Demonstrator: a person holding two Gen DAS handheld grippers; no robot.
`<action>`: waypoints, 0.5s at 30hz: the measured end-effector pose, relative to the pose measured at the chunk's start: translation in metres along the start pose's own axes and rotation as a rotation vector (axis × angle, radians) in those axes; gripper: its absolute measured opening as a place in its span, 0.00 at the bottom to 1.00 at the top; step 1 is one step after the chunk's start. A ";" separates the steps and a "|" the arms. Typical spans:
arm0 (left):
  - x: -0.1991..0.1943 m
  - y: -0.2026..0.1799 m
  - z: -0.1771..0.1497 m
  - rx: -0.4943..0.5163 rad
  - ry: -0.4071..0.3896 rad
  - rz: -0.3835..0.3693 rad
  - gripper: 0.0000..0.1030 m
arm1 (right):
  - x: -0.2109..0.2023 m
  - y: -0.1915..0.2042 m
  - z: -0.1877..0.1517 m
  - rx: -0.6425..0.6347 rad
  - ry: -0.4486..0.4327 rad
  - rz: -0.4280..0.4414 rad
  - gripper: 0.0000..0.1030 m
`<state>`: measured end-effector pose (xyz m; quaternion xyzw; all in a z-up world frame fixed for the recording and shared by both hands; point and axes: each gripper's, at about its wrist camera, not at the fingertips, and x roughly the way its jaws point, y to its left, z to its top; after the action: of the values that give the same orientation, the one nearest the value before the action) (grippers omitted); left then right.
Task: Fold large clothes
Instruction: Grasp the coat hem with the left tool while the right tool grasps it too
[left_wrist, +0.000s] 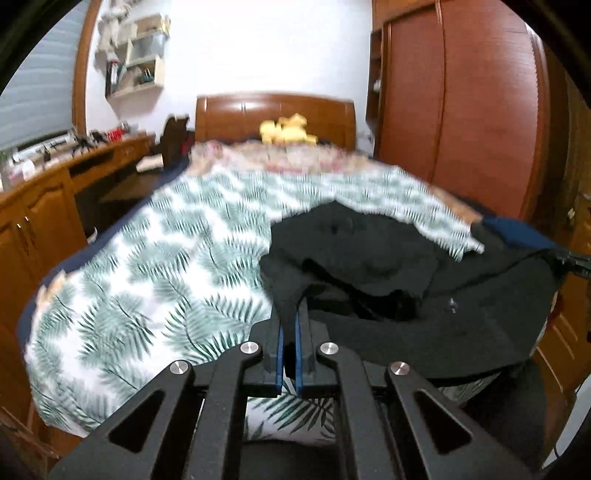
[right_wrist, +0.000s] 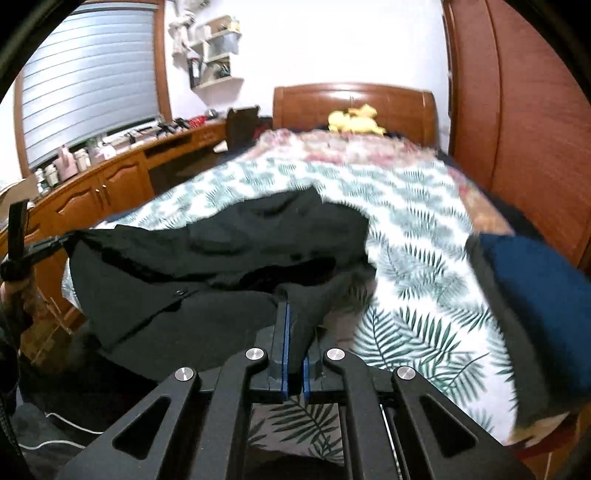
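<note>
While both of your tongs are clamped on the black garment (left_wrist: 388, 258), it hangs between them above the near end of the bed (left_wrist: 147, 277), sagging in the middle. Your left tongs (left_wrist: 290, 321) pinch one bunched edge; your right tongs (right_wrist: 295, 321) pinch the opposite edge. Each grip looks thin, only a small pucker of cloth between the blue pads, so a quick tug could, I judge, pull an edge free and drop that side onto the leaf-print cover. The slack middle may also bunch or drag instead of spreading flat. The folded blue garment (right_wrist: 535, 306), right of the black one on the bed, could get snagged. No brand, label or writing is readable.
</note>
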<state>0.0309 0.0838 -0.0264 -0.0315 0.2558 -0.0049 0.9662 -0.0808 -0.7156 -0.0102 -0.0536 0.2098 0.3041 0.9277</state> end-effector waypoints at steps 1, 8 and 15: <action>-0.012 0.001 0.004 -0.001 -0.021 -0.002 0.05 | -0.012 0.002 0.000 -0.005 -0.011 0.004 0.04; -0.075 -0.005 0.011 0.008 -0.127 -0.002 0.05 | -0.087 0.012 -0.020 0.006 -0.072 0.065 0.04; -0.092 -0.005 0.003 0.004 -0.139 0.001 0.05 | -0.103 0.003 -0.045 0.006 -0.070 0.093 0.04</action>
<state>-0.0480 0.0809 0.0218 -0.0297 0.1879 -0.0028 0.9817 -0.1736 -0.7797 -0.0072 -0.0302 0.1806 0.3480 0.9194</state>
